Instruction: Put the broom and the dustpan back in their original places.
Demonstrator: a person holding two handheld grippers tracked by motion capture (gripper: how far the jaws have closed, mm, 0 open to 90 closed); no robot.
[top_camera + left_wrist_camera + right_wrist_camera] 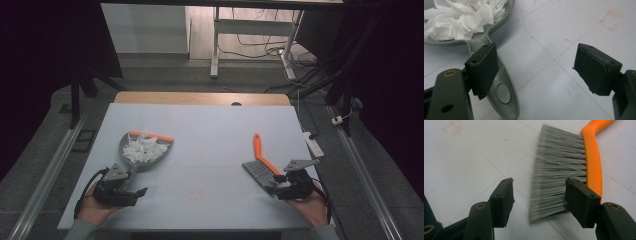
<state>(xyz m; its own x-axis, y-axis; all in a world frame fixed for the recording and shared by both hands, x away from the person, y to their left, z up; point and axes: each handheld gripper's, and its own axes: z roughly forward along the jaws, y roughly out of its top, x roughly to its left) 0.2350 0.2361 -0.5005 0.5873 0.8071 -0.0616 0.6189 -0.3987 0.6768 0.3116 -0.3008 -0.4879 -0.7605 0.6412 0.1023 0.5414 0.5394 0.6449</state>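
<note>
A grey dustpan (150, 152) with an orange front lip lies at the left of the white table and holds a heap of crumpled white paper (140, 149). My left gripper (135, 184) sits at the pan's handle end, open. In the left gripper view the gripper (536, 60) has its jaws spread wide, the pan's handle (504, 92) lying under the left jaw with nothing pinched. A brush (261, 167) with an orange handle and grey bristles lies at the right. My right gripper (275, 185) is open at the bristle end. In the right gripper view the gripper (540, 190) has its right jaw over the bristles (559, 165).
The white table (210, 145) has faint red marks (610, 21) on its surface between the two tools. A white power strip (313, 144) lies off the table's right edge. Desk legs and cables stand on the floor beyond the far edge.
</note>
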